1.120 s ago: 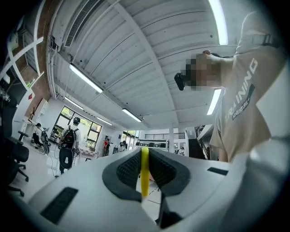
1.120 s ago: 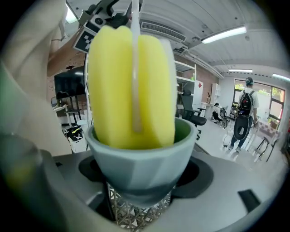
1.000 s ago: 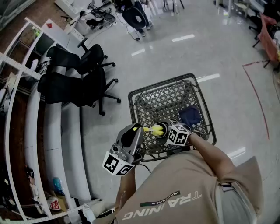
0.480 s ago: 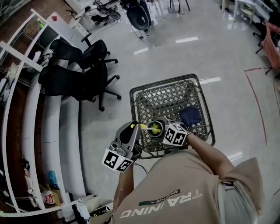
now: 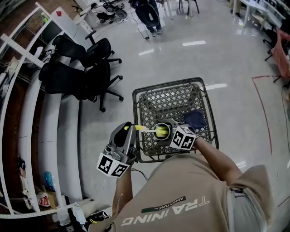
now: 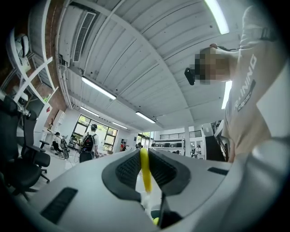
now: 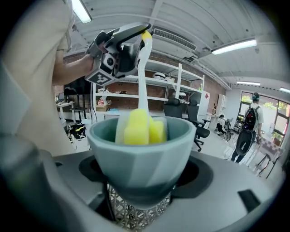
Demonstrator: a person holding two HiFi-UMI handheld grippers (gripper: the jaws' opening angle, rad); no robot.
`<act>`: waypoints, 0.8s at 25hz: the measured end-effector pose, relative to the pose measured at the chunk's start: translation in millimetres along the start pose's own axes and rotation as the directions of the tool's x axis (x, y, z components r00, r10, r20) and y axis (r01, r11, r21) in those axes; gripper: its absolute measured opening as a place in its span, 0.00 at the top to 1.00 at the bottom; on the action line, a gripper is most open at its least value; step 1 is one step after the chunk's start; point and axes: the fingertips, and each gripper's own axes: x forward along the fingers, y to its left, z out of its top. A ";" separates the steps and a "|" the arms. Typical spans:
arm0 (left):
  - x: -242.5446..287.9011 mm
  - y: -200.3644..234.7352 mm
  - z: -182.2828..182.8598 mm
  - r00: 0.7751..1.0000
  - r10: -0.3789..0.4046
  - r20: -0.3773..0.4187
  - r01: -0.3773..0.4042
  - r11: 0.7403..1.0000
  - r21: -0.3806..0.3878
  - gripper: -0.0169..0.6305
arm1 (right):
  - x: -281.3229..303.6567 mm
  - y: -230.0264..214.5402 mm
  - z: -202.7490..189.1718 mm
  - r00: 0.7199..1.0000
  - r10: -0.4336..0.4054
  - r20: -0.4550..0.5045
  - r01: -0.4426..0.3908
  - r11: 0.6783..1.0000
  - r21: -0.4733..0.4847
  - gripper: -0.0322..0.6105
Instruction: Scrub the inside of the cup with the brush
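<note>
A grey-green cup (image 7: 140, 156) is clamped between the jaws of my right gripper (image 7: 141, 177), its mouth tilted toward the left gripper. Seen from the head view, the cup (image 5: 161, 132) hangs over the near rim of a wire cart, with my right gripper (image 5: 168, 134) shut on it. The brush's yellow sponge head (image 7: 138, 127) sits inside the cup, and its pale handle (image 7: 141, 74) rises out of the mouth. My left gripper (image 5: 128, 129) is shut on the handle's yellow end (image 6: 144, 170), to the left of the cup.
Below the grippers stands a black wire cart (image 5: 174, 102) holding a dark blue cloth (image 5: 195, 118). Black office chairs (image 5: 86, 72) and white curved shelving (image 5: 50, 136) are to the left. A person (image 5: 147, 13) stands far off. Red tape (image 5: 265, 108) marks the floor at right.
My left gripper has drawn a little to the left, so more of the brush handle shows between it and the cup. The sponge head stays in the cup.
</note>
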 end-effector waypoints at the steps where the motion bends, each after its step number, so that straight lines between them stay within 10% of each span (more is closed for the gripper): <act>1: 1.3 -5.9 4.1 1.000 -0.011 0.006 0.011 1.000 0.011 0.88 | -0.5 1.3 -3.0 1.000 0.005 -0.010 -0.005 1.000 -0.003 0.32; 12: 21.4 -37.2 35.3 0.990 -0.140 -0.021 0.141 0.985 0.097 0.89 | -8.7 -4.5 -9.1 1.000 0.003 -0.029 -0.003 1.000 0.009 0.32; 20: 46.1 -30.7 4.2 0.992 -0.096 -0.087 0.103 0.992 0.075 0.89 | -13.6 -1.8 28.4 1.000 -0.003 0.005 0.004 0.997 -0.072 0.32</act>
